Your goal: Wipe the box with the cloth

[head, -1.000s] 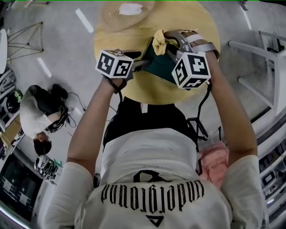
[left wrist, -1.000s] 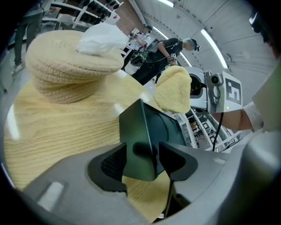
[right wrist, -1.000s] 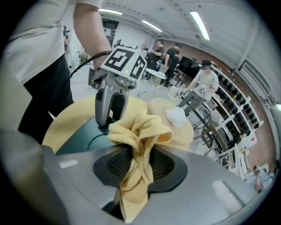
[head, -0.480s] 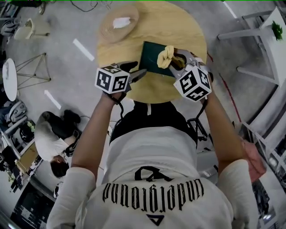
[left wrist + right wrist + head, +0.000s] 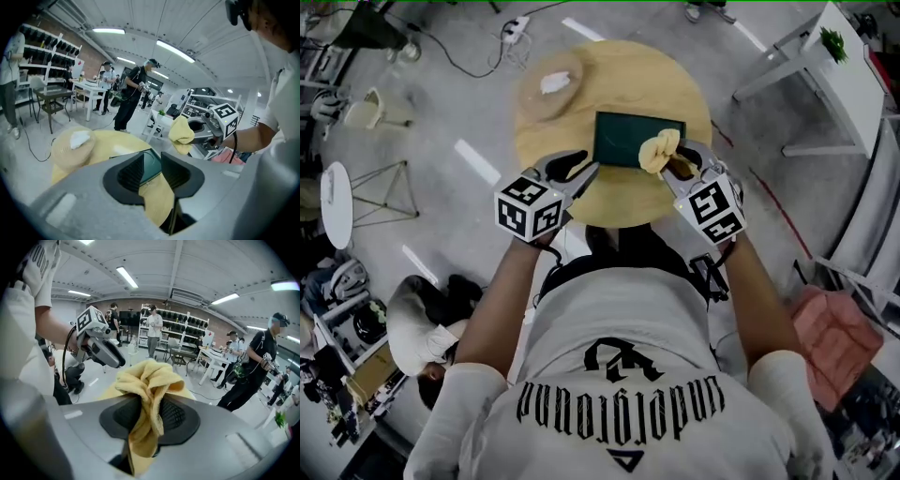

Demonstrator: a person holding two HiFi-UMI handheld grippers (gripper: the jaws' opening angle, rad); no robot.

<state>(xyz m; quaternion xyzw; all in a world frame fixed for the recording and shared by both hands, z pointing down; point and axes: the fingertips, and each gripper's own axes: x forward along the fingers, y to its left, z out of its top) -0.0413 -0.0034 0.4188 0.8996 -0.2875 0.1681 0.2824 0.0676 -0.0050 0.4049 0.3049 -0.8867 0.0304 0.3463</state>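
1. Table (image 5: 581, 202): round, pale wood top, standing on a grey concrete floor (image 5: 459, 94). It carries items 3, 4 and 7.

2. Person (image 5: 619, 375): white printed shirt, stands at the table's near edge with both forearms stretched out over it and a gripper in each hand.

3. Box (image 5: 630, 136): dark green, rectangular and flat. It lies on the table a little right of centre, resting free with no fingers on it.

4. Woven straw dish (image 5: 546, 89): round and shallow, at the table's far left, well apart from the box.

5. Left gripper (image 5: 579, 171): marker cube at the rear, held over the table's near left edge and pointing toward the box's left end. Fingers (image 5: 131, 173) have just been closing but stand apart with a gap between them. Nothing is between them, and the box shows beyond the gap.

6. Right gripper (image 5: 673, 169): marker cube at the rear, held at the box's near right corner. Fingers (image 5: 176, 416) are clamped on item 8.

7. White crumpled scrap (image 5: 553, 82): lying inside the straw dish.

8. Cloth (image 5: 659, 148): yellow and bunched, pinched at its middle with folds spilling above and below the fingers. From overhead it overlaps the box's near right corner. From the left gripper view it appears raised off the box.
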